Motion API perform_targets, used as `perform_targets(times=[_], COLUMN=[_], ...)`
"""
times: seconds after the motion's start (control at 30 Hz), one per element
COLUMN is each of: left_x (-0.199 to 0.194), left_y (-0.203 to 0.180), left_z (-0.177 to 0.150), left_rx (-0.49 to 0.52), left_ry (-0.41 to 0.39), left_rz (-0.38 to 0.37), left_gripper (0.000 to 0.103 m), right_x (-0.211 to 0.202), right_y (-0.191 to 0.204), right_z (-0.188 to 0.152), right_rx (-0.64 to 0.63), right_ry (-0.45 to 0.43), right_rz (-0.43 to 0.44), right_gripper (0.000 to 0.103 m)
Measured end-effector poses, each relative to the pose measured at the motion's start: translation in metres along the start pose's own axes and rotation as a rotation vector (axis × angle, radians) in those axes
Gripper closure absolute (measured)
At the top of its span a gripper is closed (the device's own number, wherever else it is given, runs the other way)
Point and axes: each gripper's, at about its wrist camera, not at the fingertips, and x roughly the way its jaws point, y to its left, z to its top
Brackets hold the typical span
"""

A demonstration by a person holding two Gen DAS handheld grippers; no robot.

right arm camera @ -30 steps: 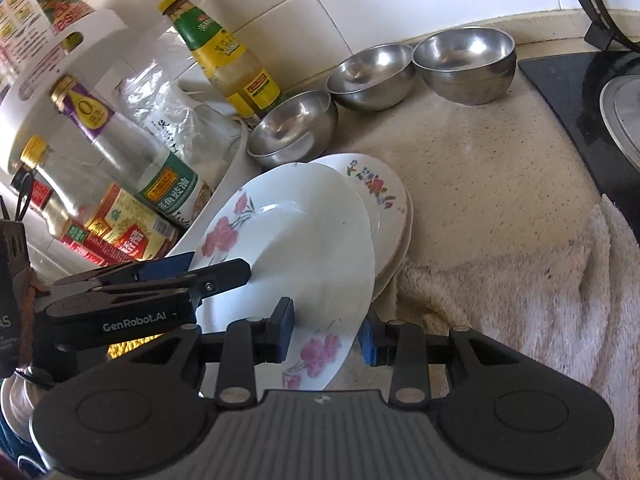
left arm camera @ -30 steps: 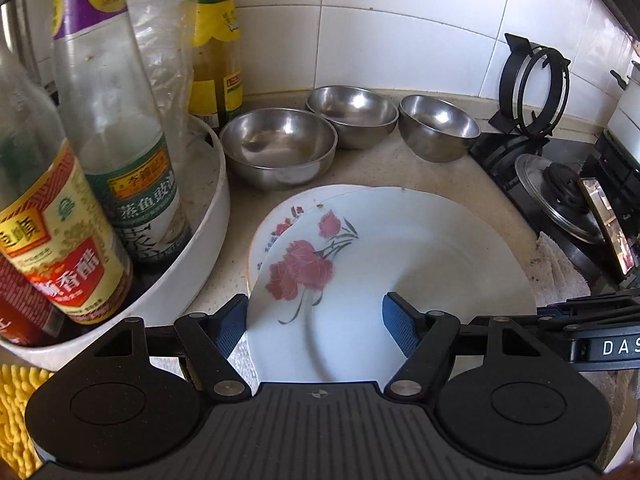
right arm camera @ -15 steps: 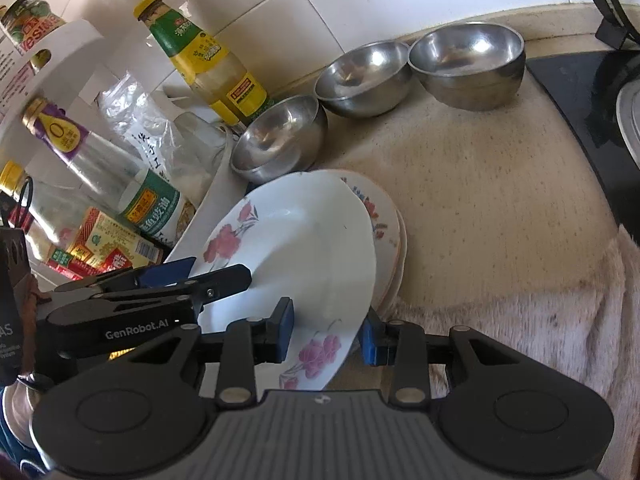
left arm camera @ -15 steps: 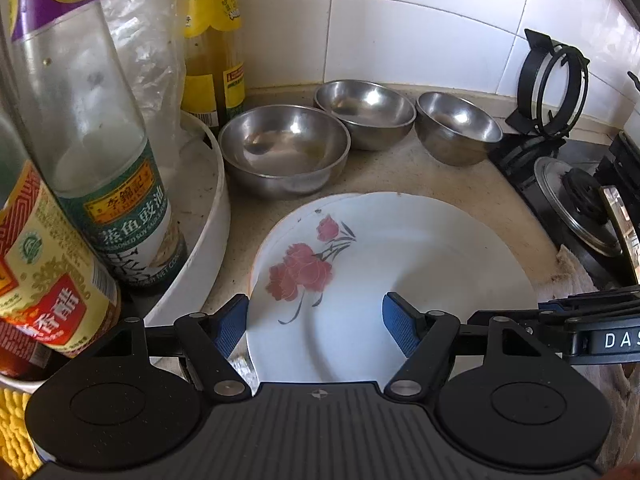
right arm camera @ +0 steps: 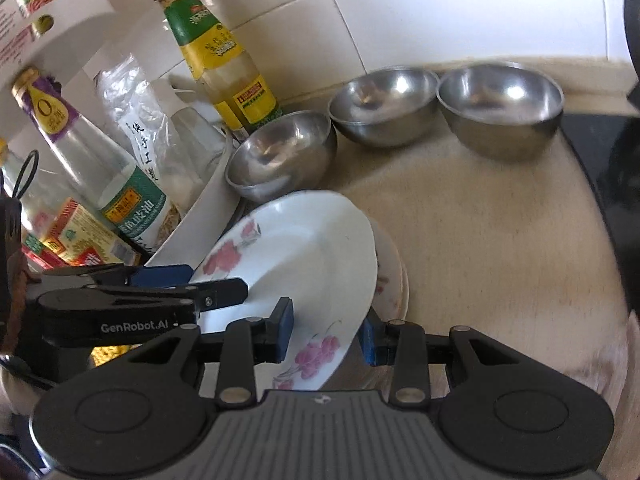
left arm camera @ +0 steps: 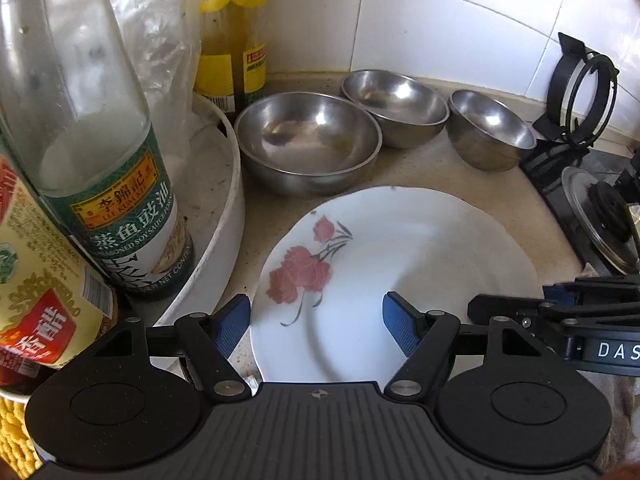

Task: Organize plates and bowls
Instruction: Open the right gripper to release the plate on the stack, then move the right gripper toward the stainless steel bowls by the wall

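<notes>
At left, the left gripper [left arm camera: 316, 320] stood wide open around a rose-patterned plate [left arm camera: 400, 280]. The right gripper [right arm camera: 326, 330] pinched that plate's rim, tilting it over the plate stack [right arm camera: 390, 276]. Three steel bowls [right arm camera: 384, 106] waited behind. Stacking seemed underway; lowering it flat likely came next.

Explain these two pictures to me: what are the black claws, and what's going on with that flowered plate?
No robot here: a person holds a two-finger gripper in each hand, with a camera on each looking along the fingers. One picture is from the left gripper, open above the flowered plate; the other from the right gripper, which appears to pinch that plate's rim, tilted over more plates. On the counter stand three steel bowls, beside a white tray of sauce bottles.
</notes>
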Motion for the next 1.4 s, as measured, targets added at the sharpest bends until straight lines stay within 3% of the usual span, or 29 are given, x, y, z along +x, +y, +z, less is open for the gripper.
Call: perform_targets(times=[0.07,0.17,0.37,0.73,0.87,1.03,1.27,1.4], left_x=[-0.001,-0.006,-0.01,-0.037,-0.044,-0.05,-0.043,-0.031], left_y=[-0.003,-0.002,0.002,-0.02,-0.029,-0.04,-0.061,-0.062], left_z=[0.001,0.0,-0.003,-0.006,-0.002,0.014,0.032,0.04], left_rx=[0.027,0.03,0.025,0.065,0.07,0.076,0.047,0.016], left_ry=[-0.025,-0.035,-0.029,-0.076,-0.087,-0.124,-0.132,-0.117], left_rz=[0.007,-0.003,0.011,0.034,0.036,0.02,-0.019,0.017], left_gripper=[0.032,0.031,0.03,0.026,0.025,0.026,0.02,0.018], right_x=[0.001,-0.003,-0.011,-0.026,-0.04,-0.053,-0.068,-0.065], right_y=[-0.001,0.0,-0.016,-0.01,-0.009,-0.017,-0.069,-0.081], right_z=[0.002,0.004,0.015,0.02,0.037,0.072,0.119,0.147], right_rx=[-0.016,-0.081,-0.055,-0.047,-0.046,-0.097,-0.084,-0.121], right_ry=[-0.008,-0.027,-0.055,-0.063,-0.089,-0.051,0.024,0.021], right_rz=[-0.008,-0.069,-0.109,-0.089,-0.111,-0.149,-0.235,-0.226], right_gripper=[0.048,0.048,0.047,0.047,0.047,0.047,0.047,0.047])
